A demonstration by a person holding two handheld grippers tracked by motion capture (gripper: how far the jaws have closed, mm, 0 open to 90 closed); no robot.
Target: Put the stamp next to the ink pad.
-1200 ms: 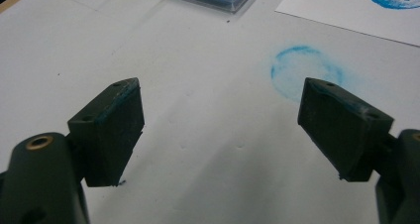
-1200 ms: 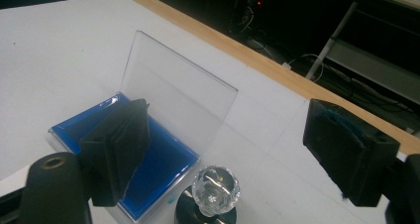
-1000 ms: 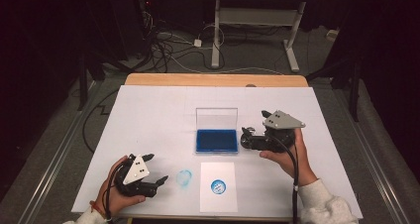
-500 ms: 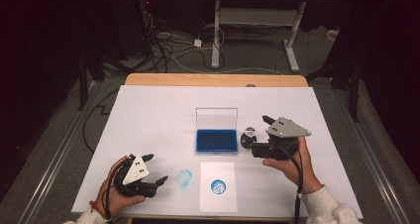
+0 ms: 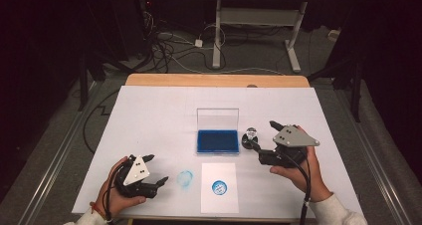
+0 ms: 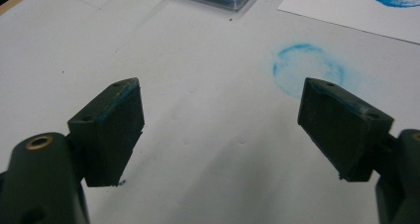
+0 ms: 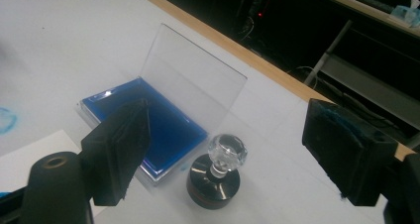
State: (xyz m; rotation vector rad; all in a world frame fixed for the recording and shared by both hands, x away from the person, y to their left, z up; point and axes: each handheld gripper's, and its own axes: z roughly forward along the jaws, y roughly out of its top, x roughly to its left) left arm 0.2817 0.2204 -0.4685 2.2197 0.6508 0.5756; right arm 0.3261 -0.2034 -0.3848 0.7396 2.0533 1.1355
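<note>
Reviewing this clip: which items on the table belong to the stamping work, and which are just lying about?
Part of the job:
- stamp with clear knob, standing beside the ink pad
- ink pad, lid open
- paper sheet carrying a blue print
- right gripper, open near the stamp

Lying about:
- blue smudge on the table cover
- left gripper, open, idle

the right gripper (image 5: 261, 135) has drawn back from the stamp (image 5: 250, 138), sliding away toward four o'clock, nearer the person's edge of the white table (image 5: 159, 115). a second ago its jaws sat around the stamp just at three o'clock of the blue ink pad (image 5: 217, 141); now they stand wide apart with the stamp's clear knob (image 7: 226, 152) free between and ahead of them, upright on the table, just beside the pad. the right hand (image 5: 293, 168) came back with it.
</note>
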